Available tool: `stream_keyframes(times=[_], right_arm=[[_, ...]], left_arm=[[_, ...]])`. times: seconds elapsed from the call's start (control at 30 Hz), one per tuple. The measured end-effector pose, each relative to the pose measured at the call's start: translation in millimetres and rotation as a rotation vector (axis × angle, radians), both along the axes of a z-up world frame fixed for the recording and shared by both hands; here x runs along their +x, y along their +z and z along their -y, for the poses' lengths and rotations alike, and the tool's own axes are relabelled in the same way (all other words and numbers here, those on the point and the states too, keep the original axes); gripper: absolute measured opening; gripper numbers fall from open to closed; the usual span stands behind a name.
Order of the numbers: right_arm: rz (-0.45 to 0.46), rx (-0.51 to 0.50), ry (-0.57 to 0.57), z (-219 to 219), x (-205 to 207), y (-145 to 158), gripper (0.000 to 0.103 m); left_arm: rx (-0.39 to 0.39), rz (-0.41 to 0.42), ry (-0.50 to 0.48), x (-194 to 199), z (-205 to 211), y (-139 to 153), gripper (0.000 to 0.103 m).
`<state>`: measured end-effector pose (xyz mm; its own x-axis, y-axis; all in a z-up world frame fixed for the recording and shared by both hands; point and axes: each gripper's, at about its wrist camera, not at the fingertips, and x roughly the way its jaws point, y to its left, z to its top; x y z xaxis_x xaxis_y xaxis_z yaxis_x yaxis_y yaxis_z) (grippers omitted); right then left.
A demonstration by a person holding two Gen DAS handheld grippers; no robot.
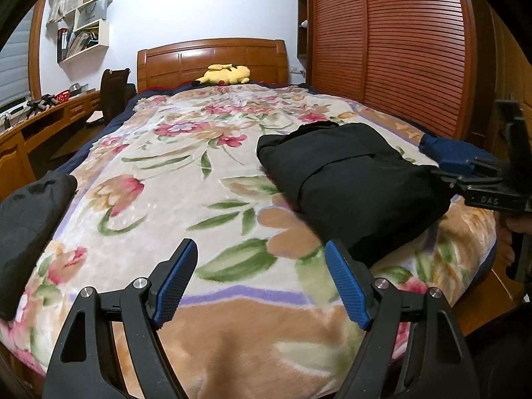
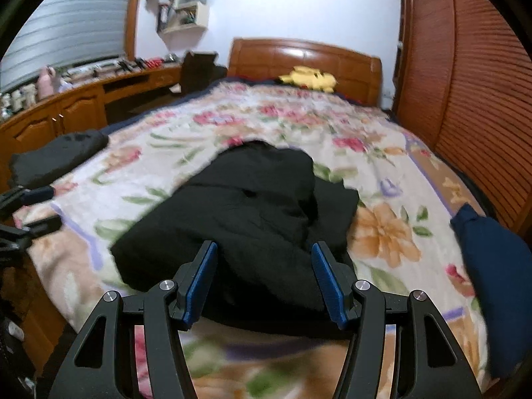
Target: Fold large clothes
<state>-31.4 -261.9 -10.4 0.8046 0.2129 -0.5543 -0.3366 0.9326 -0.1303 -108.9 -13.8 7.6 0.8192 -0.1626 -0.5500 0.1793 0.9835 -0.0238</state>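
Observation:
A black garment (image 1: 352,183) lies folded in a bundle on the floral blanket (image 1: 186,166) near the bed's foot, right of centre. My left gripper (image 1: 261,249) is open and empty above the blanket, just left of the bundle. My right gripper (image 2: 264,249) is open, its blue pads (image 2: 327,279) standing over the near edge of the black garment (image 2: 246,216) with nothing clamped. The right gripper also shows at the right edge of the left wrist view (image 1: 465,163).
A second dark folded garment (image 1: 26,226) lies at the bed's left edge. A navy garment (image 2: 495,266) lies at the right edge. A yellow plush toy (image 1: 224,74) rests by the headboard. A wooden slatted wardrobe (image 1: 399,43) stands right, a desk (image 1: 40,123) left.

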Motion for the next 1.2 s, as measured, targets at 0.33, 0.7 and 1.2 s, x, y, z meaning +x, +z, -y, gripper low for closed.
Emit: stream_keyframes(times=[0.33, 0.7, 1.2], right_arm=[[-0.156, 0.058, 0.035, -3.1, 29.7, -12.5, 0.041], [0.124, 0.021, -0.096, 11.8, -1.6, 45.7, 0.011], [-0.015, 0.055, -0.132, 45.2, 5.0, 27.6, 0.046]], left_arm=[[0.014, -0.007, -0.012, -4.2, 3.8, -4.2, 0.080], [0.006, -0.001, -0.036, -7.0, 15.5, -1.2, 0.080], [0.005, 0.019, -0.077, -8.5, 28.6, 11.1, 0.080]])
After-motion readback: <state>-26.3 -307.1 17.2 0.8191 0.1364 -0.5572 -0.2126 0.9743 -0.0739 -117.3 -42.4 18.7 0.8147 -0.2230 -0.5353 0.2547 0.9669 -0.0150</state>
